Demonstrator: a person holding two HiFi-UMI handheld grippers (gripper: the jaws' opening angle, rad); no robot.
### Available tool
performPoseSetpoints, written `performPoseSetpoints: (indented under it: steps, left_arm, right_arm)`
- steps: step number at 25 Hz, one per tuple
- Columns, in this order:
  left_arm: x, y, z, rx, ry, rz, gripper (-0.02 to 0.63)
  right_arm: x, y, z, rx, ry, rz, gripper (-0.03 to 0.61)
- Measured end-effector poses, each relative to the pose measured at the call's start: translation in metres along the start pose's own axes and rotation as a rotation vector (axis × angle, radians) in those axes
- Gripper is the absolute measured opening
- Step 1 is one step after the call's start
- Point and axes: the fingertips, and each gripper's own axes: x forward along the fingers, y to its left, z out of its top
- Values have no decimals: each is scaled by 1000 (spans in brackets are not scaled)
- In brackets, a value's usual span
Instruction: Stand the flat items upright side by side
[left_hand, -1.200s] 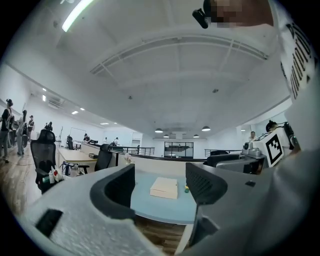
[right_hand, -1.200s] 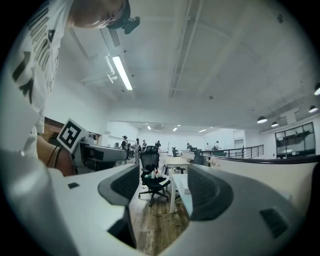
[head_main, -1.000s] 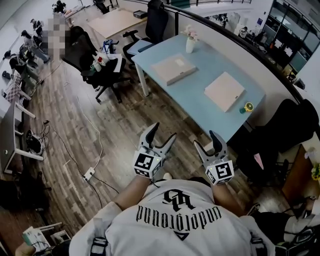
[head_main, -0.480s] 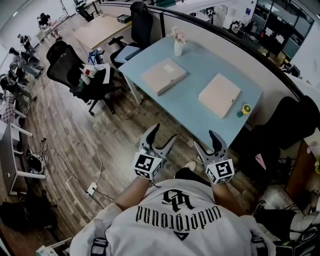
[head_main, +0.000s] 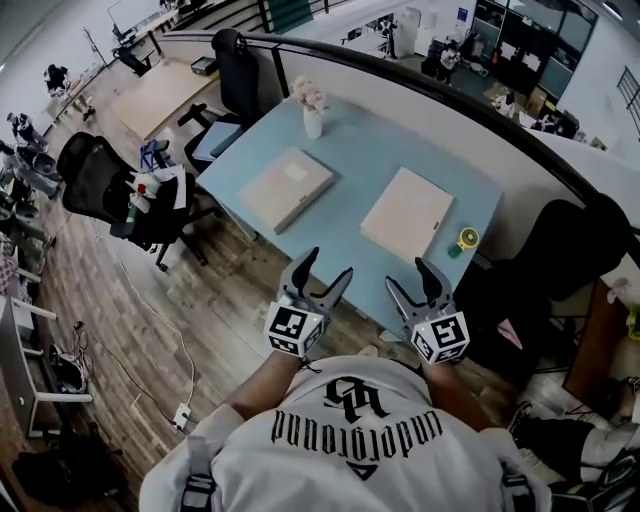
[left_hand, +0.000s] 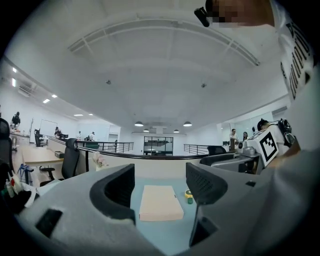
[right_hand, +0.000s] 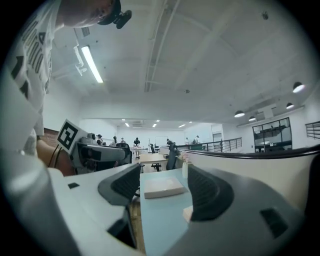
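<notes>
My left gripper (head_main: 325, 266) and right gripper (head_main: 412, 277) hang wide and empty short of the counter (head_main: 355, 150), where the left flat item (head_main: 287, 188) and right flat item (head_main: 407, 213) lie apart and could topple off their thin edges once stood.

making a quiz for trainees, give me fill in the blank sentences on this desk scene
____ flat beige rectangular boxes lie on the light blue table.
The white vase of pink flowers stands nearest the ____ box.
The small yellow round object sits beside the ____ box.
The left gripper and right gripper have fingers ____, holding nothing.
Missing: two; left; right; open.
</notes>
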Motion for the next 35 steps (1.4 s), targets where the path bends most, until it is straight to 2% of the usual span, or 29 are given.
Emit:
performPoseSetpoints:
  steps: [9,13,21,25,29,35]
  left_arm:
    - [105,-32,2,20,26,-142,330]
    - [137,-46,-5,-2,54,-215,330]
    - [212,-33,-30,-21,114,-321,331]
    - [246,-18,-51,-48,205,-376,341]
    - [275,3,-89,-90,323,-422,351]
    - [316,37,-143,-30,462,-475,353]
  right_arm:
    - [-18,-90,-4,42,3,-138,298]
    - [-30,-117,-14,82,21,-211,298]
    - [-17,-168,-41,147,74,-327,296]
    - [1,-191,-54,204,120,-362,299]
    - [27,-215,-75,272,153,-397,298]
    - [63,-246,-129,371,265,-438,304]
